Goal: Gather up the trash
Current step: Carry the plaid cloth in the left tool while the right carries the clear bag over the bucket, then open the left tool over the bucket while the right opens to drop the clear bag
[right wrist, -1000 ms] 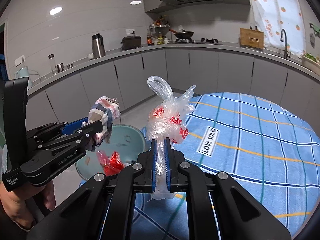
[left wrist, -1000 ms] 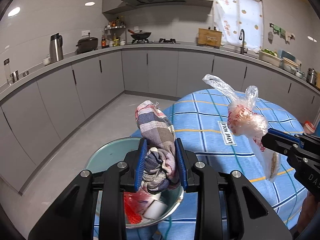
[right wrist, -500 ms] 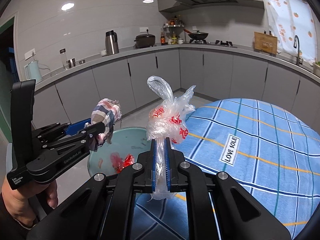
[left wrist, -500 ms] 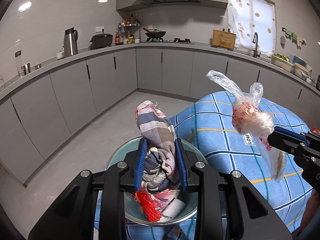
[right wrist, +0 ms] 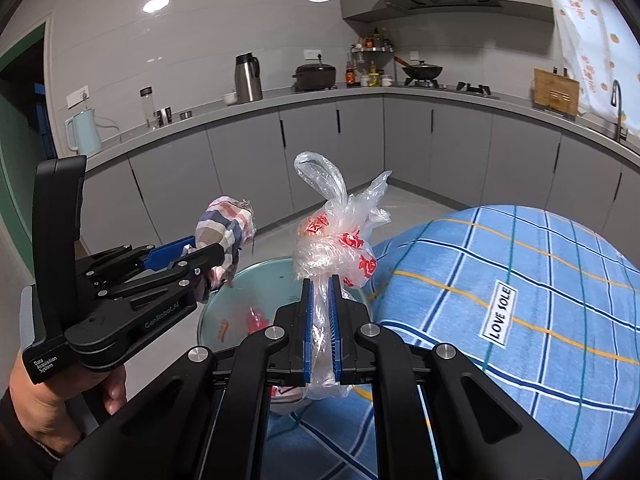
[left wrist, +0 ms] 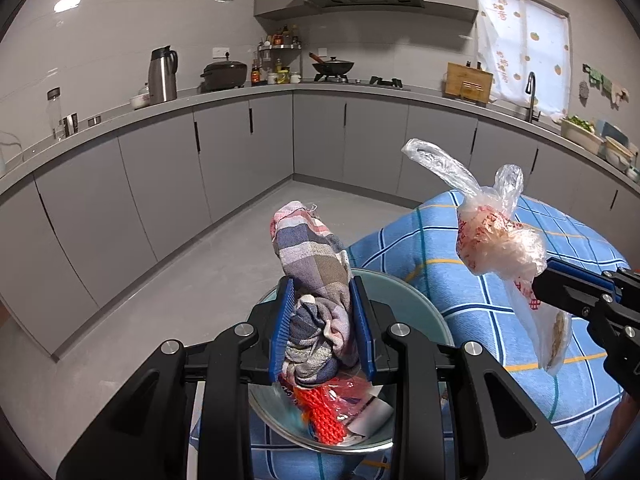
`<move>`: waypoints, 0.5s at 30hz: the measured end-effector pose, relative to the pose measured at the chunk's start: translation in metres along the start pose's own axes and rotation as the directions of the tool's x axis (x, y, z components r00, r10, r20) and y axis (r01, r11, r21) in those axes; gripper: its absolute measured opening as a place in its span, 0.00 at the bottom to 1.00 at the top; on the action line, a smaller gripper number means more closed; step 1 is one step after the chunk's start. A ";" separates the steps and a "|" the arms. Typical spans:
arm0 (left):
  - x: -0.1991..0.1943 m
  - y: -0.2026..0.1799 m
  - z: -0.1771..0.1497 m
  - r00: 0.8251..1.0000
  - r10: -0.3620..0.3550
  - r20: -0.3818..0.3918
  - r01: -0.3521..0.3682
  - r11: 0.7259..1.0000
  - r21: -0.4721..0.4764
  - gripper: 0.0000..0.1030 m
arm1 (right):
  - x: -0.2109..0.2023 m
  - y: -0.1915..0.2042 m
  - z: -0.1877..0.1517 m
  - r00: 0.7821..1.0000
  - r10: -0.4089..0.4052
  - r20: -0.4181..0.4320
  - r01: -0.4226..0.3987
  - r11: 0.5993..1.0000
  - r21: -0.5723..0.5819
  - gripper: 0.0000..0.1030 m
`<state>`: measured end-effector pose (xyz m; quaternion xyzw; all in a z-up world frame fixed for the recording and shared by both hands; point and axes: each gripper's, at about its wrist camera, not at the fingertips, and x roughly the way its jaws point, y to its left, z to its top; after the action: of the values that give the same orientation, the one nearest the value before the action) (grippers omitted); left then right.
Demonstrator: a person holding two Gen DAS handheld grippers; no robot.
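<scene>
Left claw (left wrist: 322, 328) grips cloth (left wrist: 316, 280); right claw (right wrist: 321, 330) pinches bag (right wrist: 340, 240); tablecloth tag (right wrist: 498, 314) "LOVE SOLE".

Wide open floor (left wrist: 224, 280) out front, cabinets (left wrist: 168, 184) well back; bin (right wrist: 256, 280) right below, desk (right wrist: 520, 280) crowding the right.

The left gripper (left wrist: 322, 320) had a wadded plaid cloth (left wrist: 316, 280) clamped over a bowl (left wrist: 420, 304) of trash at the table's (left wrist: 480, 288) edge. The right gripper (left wrist: 560, 292) pinched a knotted plastic bag (left wrist: 496, 236) above the tablecloth.

Grey kitchen cabinets (left wrist: 168, 184), curtained window (left wrist: 524, 48).
</scene>
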<state>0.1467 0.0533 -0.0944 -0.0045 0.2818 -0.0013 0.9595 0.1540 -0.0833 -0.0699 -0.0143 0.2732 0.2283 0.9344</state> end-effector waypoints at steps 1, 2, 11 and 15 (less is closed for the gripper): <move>0.001 0.001 0.000 1.000 0.002 -0.001 -0.002 1.000 -0.002 0.28 | 0.002 0.001 0.001 1.000 0.005 -0.002 -0.005 1.000 -0.002 0.08; 0.001 0.002 0.000 1.000 0.001 -0.002 -0.001 1.000 -0.005 0.28 | 0.004 0.002 0.001 1.000 0.010 -0.003 -0.010 1.000 -0.005 0.08; 0.010 0.011 -0.002 1.000 0.015 -0.020 -0.015 1.000 -0.020 0.28 | 0.016 0.006 0.003 0.999 0.041 -0.023 -0.042 0.999 -0.023 0.08; 0.014 0.012 -0.004 0.999 0.017 -0.032 -0.017 1.000 -0.022 0.28 | 0.025 0.007 0.002 0.998 0.046 -0.038 -0.047 0.999 -0.026 0.08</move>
<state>0.1563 0.0649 -0.1054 -0.0130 0.2971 0.0099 0.9547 0.1701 -0.0662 -0.0805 -0.0249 0.2876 0.2535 0.9232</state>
